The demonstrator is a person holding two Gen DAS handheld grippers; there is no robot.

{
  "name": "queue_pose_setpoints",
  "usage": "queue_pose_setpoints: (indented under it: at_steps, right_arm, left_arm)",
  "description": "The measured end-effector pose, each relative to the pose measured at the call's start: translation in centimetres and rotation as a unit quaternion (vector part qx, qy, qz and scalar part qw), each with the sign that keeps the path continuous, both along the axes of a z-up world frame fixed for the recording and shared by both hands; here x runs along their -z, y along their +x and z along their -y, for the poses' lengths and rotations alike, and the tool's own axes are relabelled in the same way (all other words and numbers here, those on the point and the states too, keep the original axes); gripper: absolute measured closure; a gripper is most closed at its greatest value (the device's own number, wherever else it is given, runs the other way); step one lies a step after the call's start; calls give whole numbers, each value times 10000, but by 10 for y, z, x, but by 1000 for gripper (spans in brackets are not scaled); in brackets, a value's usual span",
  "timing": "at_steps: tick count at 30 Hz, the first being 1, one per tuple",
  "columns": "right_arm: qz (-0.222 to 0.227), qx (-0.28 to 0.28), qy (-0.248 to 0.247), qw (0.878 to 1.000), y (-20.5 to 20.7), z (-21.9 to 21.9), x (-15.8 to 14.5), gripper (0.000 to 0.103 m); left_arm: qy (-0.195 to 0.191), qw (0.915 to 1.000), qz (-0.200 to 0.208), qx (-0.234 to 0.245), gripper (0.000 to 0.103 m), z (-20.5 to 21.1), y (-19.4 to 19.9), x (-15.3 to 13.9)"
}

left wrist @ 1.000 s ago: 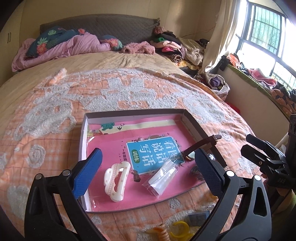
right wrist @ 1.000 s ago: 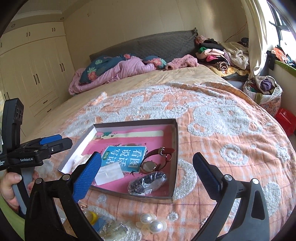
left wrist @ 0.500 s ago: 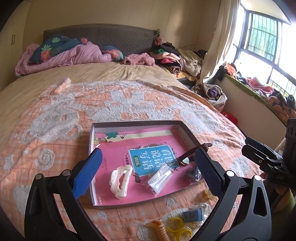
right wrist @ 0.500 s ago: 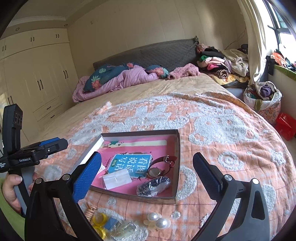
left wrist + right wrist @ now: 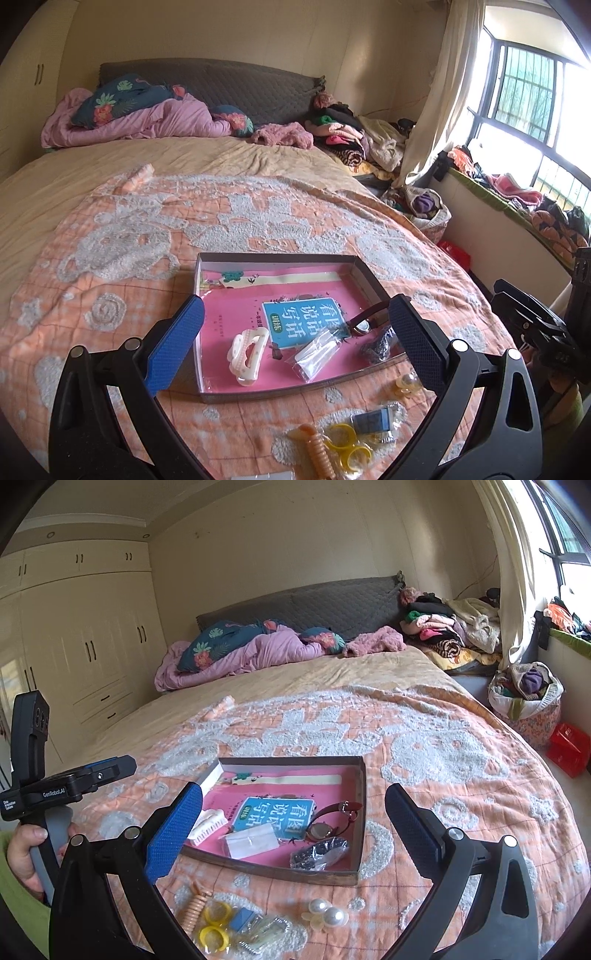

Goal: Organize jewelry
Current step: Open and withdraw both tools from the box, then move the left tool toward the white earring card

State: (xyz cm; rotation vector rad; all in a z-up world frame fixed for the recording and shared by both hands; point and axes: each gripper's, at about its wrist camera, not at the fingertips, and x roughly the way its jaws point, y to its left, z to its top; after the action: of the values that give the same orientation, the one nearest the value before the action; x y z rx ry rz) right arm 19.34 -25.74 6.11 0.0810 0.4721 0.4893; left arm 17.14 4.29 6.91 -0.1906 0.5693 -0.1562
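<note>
I see a shallow box (image 5: 360, 801) on the bed holding a watch (image 5: 325, 827); both grippers (image 5: 295, 343) (image 5: 293, 823) spread apart, empty. "GenRobot.AI" marks the left handle.

A lived-in home bedroom. A wide bed (image 5: 332, 709) with a grey quilted headboard (image 5: 332, 602) carries an orange patterned bedspread (image 5: 258, 221) and a crumpled pink duvet (image 5: 240, 653). Cream built-in wardrobes (image 5: 81, 638) line one wall; folded clothes (image 5: 436, 627) pile beside a curtained, barred window (image 5: 528, 99), with a full laundry basket (image 5: 524, 701) below.
</note>
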Motion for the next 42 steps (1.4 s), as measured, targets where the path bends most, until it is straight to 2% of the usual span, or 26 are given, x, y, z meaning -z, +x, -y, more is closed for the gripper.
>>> queue_pose_setpoints:
  at_steps: [9,27,42]
  right_arm:
    - [57,-54,-4,10000,-14,-1,-7,5]
    - [131,-172,70,9997,-42,5,-17,5]
    - [-191,-322,-59,9993,-53,1,-2,5]
  left_arm:
    - [-97,9999,64,-95,10,-7,-20,-4]
    - [-51,9997,107,-210,10,-8,-59,-4]
    - [65,9997,-149,-204,10,-4,-82,13]
